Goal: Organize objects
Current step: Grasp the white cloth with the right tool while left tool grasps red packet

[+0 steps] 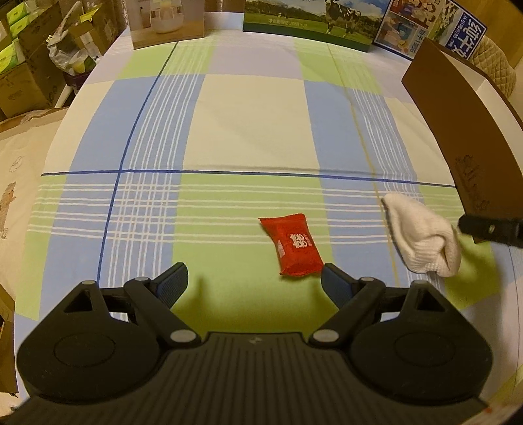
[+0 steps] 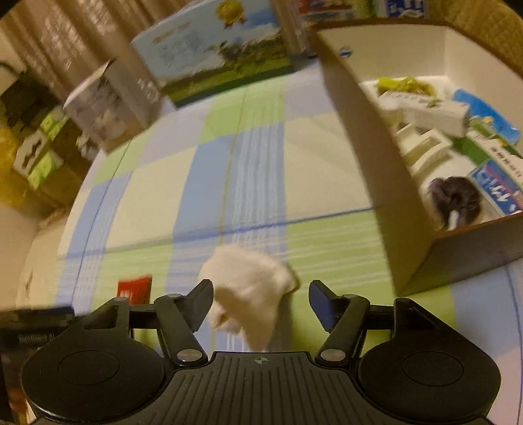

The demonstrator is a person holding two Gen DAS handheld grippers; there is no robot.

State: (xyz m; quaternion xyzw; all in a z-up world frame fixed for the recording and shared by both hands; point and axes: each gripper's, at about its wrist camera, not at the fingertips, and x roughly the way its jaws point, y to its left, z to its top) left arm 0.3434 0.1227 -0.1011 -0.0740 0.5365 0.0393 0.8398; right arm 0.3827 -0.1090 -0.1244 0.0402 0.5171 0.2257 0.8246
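A rolled white sock (image 2: 248, 287) lies on the checked cloth between the fingers of my right gripper (image 2: 261, 291). Its jaws stand apart: the left finger is close against the sock, and the right finger is clear of it. In the left wrist view the same white sock (image 1: 421, 235) lies at the right, with a black fingertip (image 1: 487, 229) of the right gripper beside it. A red packet (image 1: 291, 248) lies just ahead of my left gripper (image 1: 253, 278), close to its right finger. That gripper is open and holds nothing. The red packet (image 2: 134, 289) also shows to the left of the sock.
A brown cardboard box (image 2: 369, 157) stands open at the right, holding a dark rolled sock (image 2: 454, 196), white cartons and blue packets. Printed cartons (image 1: 307, 23) line the table's far edge. Stacked boxes (image 1: 29, 65) stand beyond the left edge.
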